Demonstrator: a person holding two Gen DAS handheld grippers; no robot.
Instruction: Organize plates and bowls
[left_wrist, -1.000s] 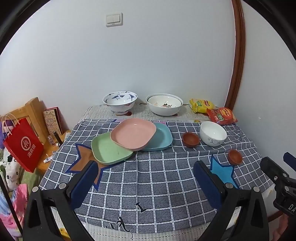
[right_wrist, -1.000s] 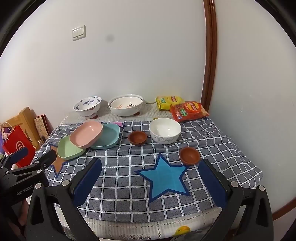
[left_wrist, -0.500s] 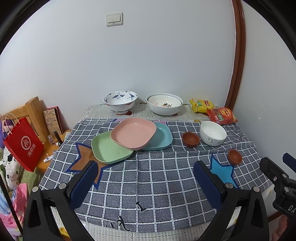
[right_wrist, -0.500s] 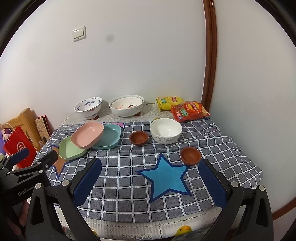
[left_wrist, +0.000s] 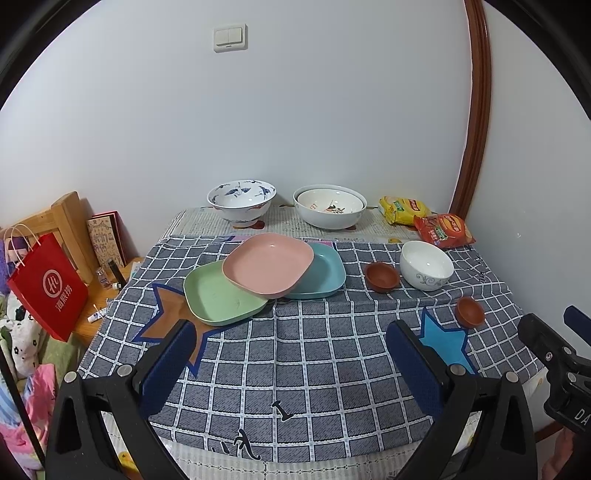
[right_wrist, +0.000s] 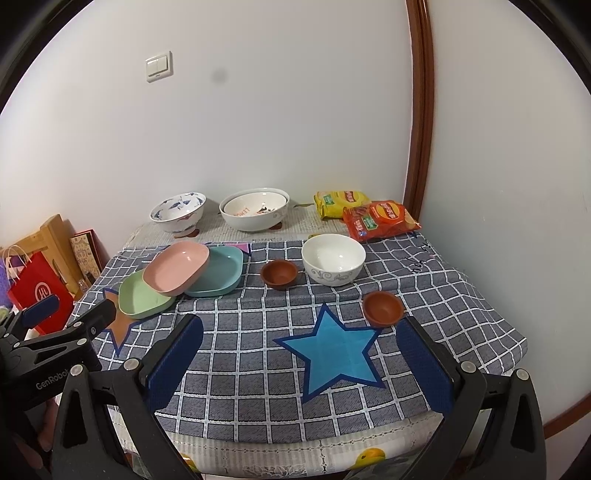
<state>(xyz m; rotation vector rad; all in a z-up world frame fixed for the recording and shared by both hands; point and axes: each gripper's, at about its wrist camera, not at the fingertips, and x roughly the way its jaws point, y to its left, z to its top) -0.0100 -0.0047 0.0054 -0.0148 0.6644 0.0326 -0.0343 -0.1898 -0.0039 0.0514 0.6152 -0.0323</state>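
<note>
A pink plate (left_wrist: 269, 264) lies across a green plate (left_wrist: 218, 295) and a teal plate (left_wrist: 320, 274) on the checked cloth. To their right are a brown dish (left_wrist: 382, 277), a white bowl (left_wrist: 426, 265) and a second brown dish (left_wrist: 470, 311). A blue-patterned bowl (left_wrist: 241, 201) and a large white bowl (left_wrist: 330, 205) stand at the back. My left gripper (left_wrist: 291, 356) is open and empty over the table's front. My right gripper (right_wrist: 301, 356) is open and empty above the blue star (right_wrist: 330, 350), with the near brown dish (right_wrist: 383, 307) just ahead of its right finger.
Yellow and red snack bags (left_wrist: 439, 227) lie at the back right by the wall. A red paper bag (left_wrist: 46, 286) and a wooden stand (left_wrist: 70, 221) sit left of the table. The wall is close behind the bowls. The other gripper shows at each view's edge (right_wrist: 51, 343).
Both grippers have drifted slightly; the table scene has shifted a little in both views. No object has moved and both grippers stay open.
</note>
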